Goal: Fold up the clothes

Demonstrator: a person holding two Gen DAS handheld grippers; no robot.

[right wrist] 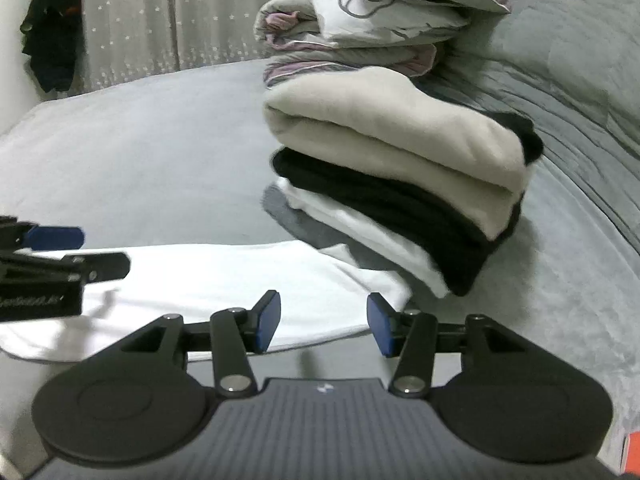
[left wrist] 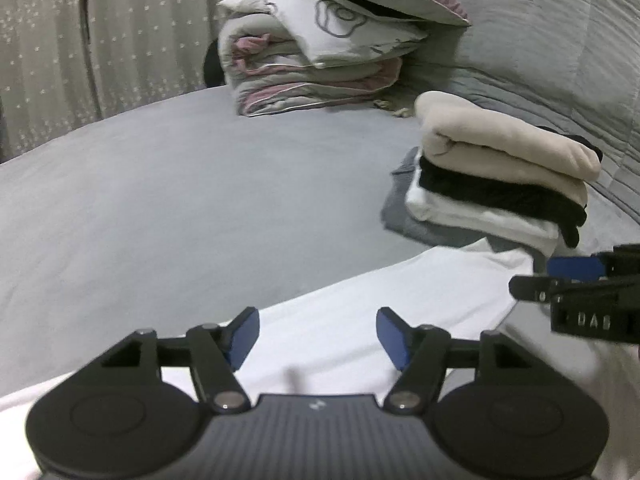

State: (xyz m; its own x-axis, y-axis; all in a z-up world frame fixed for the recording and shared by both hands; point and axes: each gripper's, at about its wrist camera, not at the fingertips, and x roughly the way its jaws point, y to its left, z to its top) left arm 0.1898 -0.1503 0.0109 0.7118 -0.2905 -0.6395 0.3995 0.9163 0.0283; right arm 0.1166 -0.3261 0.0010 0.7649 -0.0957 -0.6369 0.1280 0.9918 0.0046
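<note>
Left wrist view: the left gripper (left wrist: pixel 318 336) fills the bottom of the frame with its blue-padded fingers (left wrist: pixel 244 338) spread wide apart, nothing between them, poised over a white garment (left wrist: pixel 360 312) that lies flat on the grey bedsheet (left wrist: pixel 160 200). The garment runs from the lower left corner up toward the right middle of the frame. At the right edge the right gripper (left wrist: pixel 560 284) comes in sideways over the garment's far end; from here its jaws look parted, one blue pad above a black finger.

A stack of folded clothes (left wrist: pixel 500 184) sits at the right middle, just beyond the white garment — a cream piece on top, then black, white and grey beneath. Further back, at the top centre, a folded quilt (left wrist: pixel 304 80) in grey and pink carries a white pillow (left wrist: pixel 340 28) with a grey line pattern. A star-dotted curtain (left wrist: pixel 52 60) covers the upper left, and a quilted grey bedspread (left wrist: pixel 560 40) rises at the upper right.

In the right wrist view the right gripper (right wrist: pixel 324 322) is likewise released, fingers apart and holding nothing, hovering above the near hem of the white garment (right wrist: pixel 240 276) in the lower centre. The left gripper (right wrist: pixel 80 252) enters from the left edge, also open. The stack of folded clothes (right wrist: pixel 400 168) looms at centre right, its lowest layers touching the garment's right corner. A dark piece of clothing (right wrist: pixel 52 28) hangs in the upper left corner beside the curtain (right wrist: pixel 140 20).
</note>
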